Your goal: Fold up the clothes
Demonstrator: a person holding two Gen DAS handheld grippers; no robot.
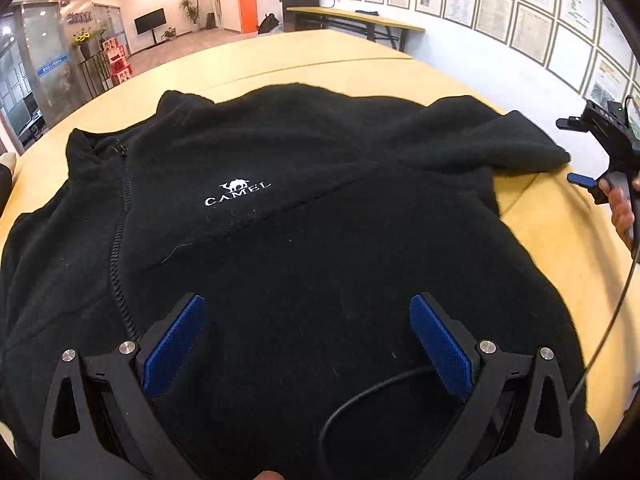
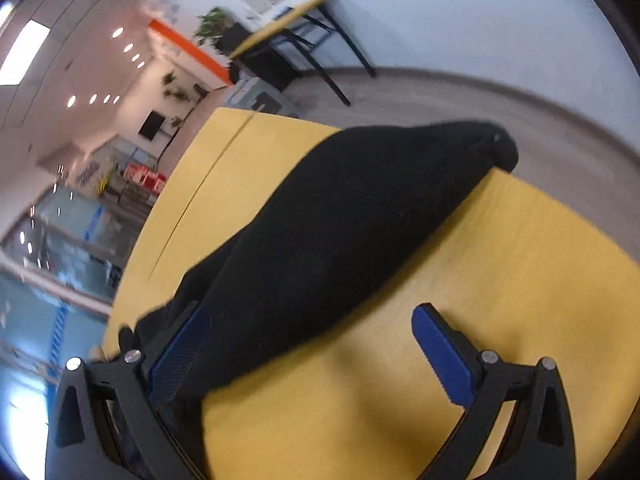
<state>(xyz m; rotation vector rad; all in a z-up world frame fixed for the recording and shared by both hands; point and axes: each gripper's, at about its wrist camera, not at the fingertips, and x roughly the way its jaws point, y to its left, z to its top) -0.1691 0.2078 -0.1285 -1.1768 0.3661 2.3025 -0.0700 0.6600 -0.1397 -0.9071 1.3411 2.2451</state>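
The black fleece zip jacket with a white camel logo (image 1: 304, 216) lies front-up on the yellow wooden table (image 1: 552, 248), zipped, its collar toward the far left. One sleeve (image 2: 360, 216) runs across the tabletop to the right, its cuff reaching the table's far edge. The body shows some rumpling but no clear fold, so this could be a jacket laid out for folding or one partway through.

The left gripper (image 1: 308, 344) hovers over the near hem, its blue-padded fingers spread wide and holding nothing. The right gripper (image 2: 316, 352) is likewise spread, low beside the sleeve, one pad touching or just beside the cloth.

Any sleeve fold would go best by pinching near the cuff and laying the sleeve flat over the chest.

A thin black cable (image 1: 372, 396) trails over the hem and could snag. A second table (image 1: 356, 16) and framed papers on the wall (image 1: 520, 4) stand well apart.
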